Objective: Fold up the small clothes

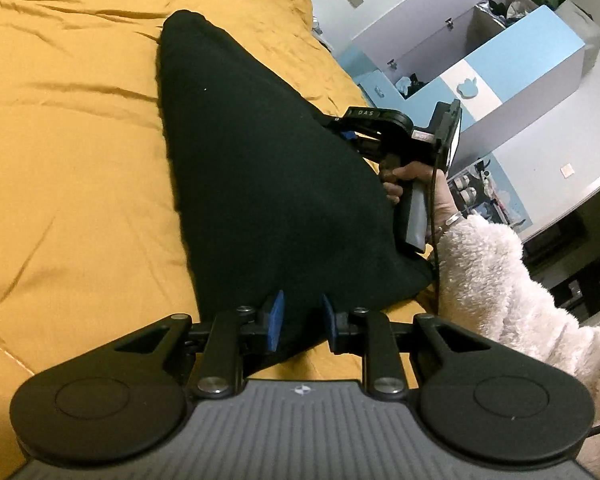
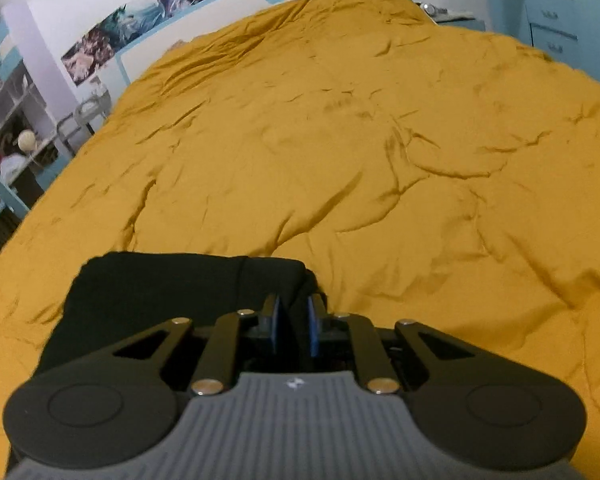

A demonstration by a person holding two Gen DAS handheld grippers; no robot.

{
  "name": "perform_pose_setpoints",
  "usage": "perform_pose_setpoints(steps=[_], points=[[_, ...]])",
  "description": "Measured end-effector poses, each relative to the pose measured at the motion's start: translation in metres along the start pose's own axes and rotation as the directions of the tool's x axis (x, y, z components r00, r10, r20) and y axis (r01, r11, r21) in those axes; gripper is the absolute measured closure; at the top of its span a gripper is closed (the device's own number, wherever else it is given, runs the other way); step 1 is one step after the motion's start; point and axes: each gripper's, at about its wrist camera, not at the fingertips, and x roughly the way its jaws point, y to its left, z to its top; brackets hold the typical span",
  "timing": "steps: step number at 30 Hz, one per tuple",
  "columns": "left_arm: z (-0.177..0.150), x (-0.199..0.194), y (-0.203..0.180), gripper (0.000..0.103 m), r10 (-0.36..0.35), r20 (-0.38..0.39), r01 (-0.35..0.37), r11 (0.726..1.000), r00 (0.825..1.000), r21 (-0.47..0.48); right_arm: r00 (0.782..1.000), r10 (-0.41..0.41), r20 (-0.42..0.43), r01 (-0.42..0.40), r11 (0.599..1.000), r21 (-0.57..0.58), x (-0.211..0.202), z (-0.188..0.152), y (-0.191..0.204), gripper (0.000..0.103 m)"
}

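Nearest the left wrist camera, the left gripper (image 1: 300,320) has its blue pads narrowed onto the near end of a black garment (image 1: 260,168), cloth pinched between them. That garment lies on the yellow bedspread (image 1: 72,160), close to the bed's right edge, stretching away to a rounded far end. Midway along its right side the right gripper (image 1: 350,136) meets its edge, held by a hand (image 1: 416,188) in a fluffy white sleeve (image 1: 512,288). From the right wrist camera, that gripper's (image 2: 293,320) pads are drawn close with a fold of the black garment (image 2: 160,292) between them. Beyond the bed's right edge stands a blue and white cabinet (image 1: 512,56). At the far end a white headboard (image 2: 236,12) shows apple shapes.
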Motion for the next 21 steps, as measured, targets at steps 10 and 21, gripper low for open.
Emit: perform_pose_setpoints(steps=[10, 21], points=[[0.019, -0.017, -0.02, 0.071, -0.025, 0.059, 0.023, 0.999, 0.998, 0.029, 0.983, 0.16, 0.084, -0.133, 0.954, -0.269, -0.132, -0.038, 0.06, 0.081], [0.008, 0.008, -0.018, 0.071, 0.048, 0.014, -0.048, 0.997, 0.999, 0.059, 0.999, 0.039, 0.024, -0.031, 0.96, -0.278, -0.175, -0.149, 0.042, 0.085]])
